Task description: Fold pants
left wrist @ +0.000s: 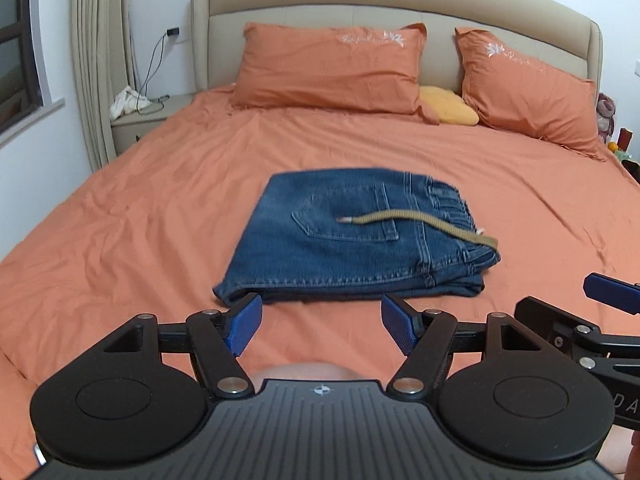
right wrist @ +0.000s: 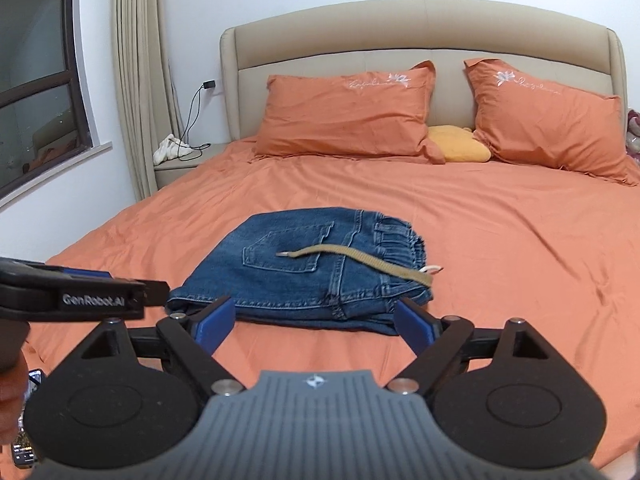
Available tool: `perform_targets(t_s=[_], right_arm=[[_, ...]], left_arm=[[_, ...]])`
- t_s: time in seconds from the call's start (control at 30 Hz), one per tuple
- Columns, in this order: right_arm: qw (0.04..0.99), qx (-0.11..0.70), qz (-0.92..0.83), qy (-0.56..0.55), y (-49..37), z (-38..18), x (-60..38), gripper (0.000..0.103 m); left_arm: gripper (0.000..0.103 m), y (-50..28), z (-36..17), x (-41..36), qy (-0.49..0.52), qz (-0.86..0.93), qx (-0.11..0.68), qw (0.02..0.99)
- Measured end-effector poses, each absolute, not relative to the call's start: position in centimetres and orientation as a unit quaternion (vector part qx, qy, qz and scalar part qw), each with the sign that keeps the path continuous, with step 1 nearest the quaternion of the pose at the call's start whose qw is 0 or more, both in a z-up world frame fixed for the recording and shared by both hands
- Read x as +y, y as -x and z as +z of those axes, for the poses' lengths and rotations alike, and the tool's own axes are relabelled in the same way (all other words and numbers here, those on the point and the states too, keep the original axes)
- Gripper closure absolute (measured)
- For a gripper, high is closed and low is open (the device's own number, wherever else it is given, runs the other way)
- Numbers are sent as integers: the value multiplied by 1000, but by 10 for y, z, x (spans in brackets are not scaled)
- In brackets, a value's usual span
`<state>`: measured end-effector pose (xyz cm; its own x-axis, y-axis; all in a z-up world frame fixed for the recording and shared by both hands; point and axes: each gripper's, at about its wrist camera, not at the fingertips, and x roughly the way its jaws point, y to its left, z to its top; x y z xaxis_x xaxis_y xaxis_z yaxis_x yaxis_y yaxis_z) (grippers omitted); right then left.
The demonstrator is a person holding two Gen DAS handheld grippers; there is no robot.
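Blue denim pants [left wrist: 352,240] lie folded in a compact stack on the orange bedsheet [left wrist: 140,220], a back pocket facing up and a tan drawstring [left wrist: 420,224] lying across the top. My left gripper [left wrist: 322,328] hovers just in front of the stack's near edge, open, with only sheet between its blue pads. In the right wrist view the same pants [right wrist: 308,268] lie ahead, and my right gripper [right wrist: 314,328] is also open and holds nothing, close to the stack's near edge. Each gripper shows at the edge of the other's view.
Two orange pillows [left wrist: 332,68] and a small yellow cushion [left wrist: 448,106] lean against the beige headboard [left wrist: 392,0]. A bedside table [left wrist: 140,116] with a white cloth and a charger cable stands at the left, beside curtains and a window. A phone [right wrist: 28,416] shows at lower left.
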<state>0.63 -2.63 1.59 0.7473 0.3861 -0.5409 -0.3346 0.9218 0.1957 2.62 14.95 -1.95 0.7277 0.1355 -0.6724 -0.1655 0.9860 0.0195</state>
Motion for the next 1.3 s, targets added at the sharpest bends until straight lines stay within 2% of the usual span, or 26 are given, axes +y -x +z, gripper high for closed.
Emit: perform_targets(t_s=[0.33,1.3], right_arm=[[923,329,190,-56,-24,-11,-24,20],[922,335,183,-60,-23,-12,-29,20]], left_arm=[[23,-33,-45,145,14,70,384,921],[23,-33,-45,142,3,69,379,923]])
